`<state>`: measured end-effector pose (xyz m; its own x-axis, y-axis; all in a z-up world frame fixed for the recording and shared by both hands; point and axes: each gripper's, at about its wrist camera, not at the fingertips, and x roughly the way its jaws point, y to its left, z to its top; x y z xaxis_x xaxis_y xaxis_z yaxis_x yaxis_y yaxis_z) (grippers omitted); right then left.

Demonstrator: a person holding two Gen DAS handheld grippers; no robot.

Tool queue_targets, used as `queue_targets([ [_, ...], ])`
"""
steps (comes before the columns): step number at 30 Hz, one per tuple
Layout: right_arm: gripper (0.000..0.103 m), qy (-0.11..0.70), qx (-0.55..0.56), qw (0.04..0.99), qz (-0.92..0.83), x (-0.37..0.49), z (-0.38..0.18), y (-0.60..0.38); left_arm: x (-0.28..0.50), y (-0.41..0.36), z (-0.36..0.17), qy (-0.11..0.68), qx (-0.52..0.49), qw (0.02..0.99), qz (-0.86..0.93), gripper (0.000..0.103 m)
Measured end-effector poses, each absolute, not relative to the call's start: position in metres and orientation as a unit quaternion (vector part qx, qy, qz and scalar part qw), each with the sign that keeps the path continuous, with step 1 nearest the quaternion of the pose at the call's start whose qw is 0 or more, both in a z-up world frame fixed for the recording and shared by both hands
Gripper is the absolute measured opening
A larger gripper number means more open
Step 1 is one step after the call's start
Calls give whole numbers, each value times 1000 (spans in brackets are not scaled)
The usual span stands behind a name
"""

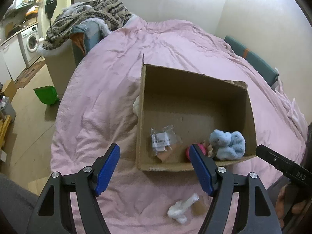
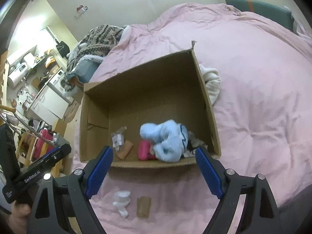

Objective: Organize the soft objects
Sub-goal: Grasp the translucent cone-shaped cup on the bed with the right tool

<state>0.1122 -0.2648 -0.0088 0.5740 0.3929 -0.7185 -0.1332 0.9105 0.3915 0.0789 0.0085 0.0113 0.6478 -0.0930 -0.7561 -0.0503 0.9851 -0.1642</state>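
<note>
Two grippers hover spread and empty: the white sock (image 2: 121,201) lies on the pink duvet (image 2: 253,97) near the cardboard box (image 2: 206,97), below the right gripper (image 2: 154,167), long axis running near-far; left gripper (image 1: 156,167) slightly farther

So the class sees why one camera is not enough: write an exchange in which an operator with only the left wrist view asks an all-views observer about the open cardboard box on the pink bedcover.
Operator: A blue pad of the left gripper covers something pink in the brown cardboard box. What is it?
Observer: A bright pink soft item on the box floor, right beside the fluffy light-blue cloth bundle.
Operator: And the white bit peeking from behind the box's side wall?
Observer: A cream fluffy cloth bundle, outside the box, close beside that wall on the pink bedcover.
</note>
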Motion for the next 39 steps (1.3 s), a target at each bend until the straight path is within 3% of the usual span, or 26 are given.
queue_targets([
  [11,92,454,147,864,162,94,-16,-254,58,17,4,448,-117,886,-11,71],
  [24,91,582,149,780,174,110,-80,-230,67,31,-21,484,-139,862,51,71],
  [28,70,631,128,738,199,112,-106,-210,71,31,-29,500,-143,853,50,71],
  [35,61,654,49,726,208,106,-126,-180,74,26,-35,510,-136,848,46,71],
  [37,44,654,31,727,207,105,-127,-175,74,26,-36,512,-135,847,46,71],
  [39,36,657,20,726,202,105,-131,-172,75,25,-37,512,-133,847,46,71],
])
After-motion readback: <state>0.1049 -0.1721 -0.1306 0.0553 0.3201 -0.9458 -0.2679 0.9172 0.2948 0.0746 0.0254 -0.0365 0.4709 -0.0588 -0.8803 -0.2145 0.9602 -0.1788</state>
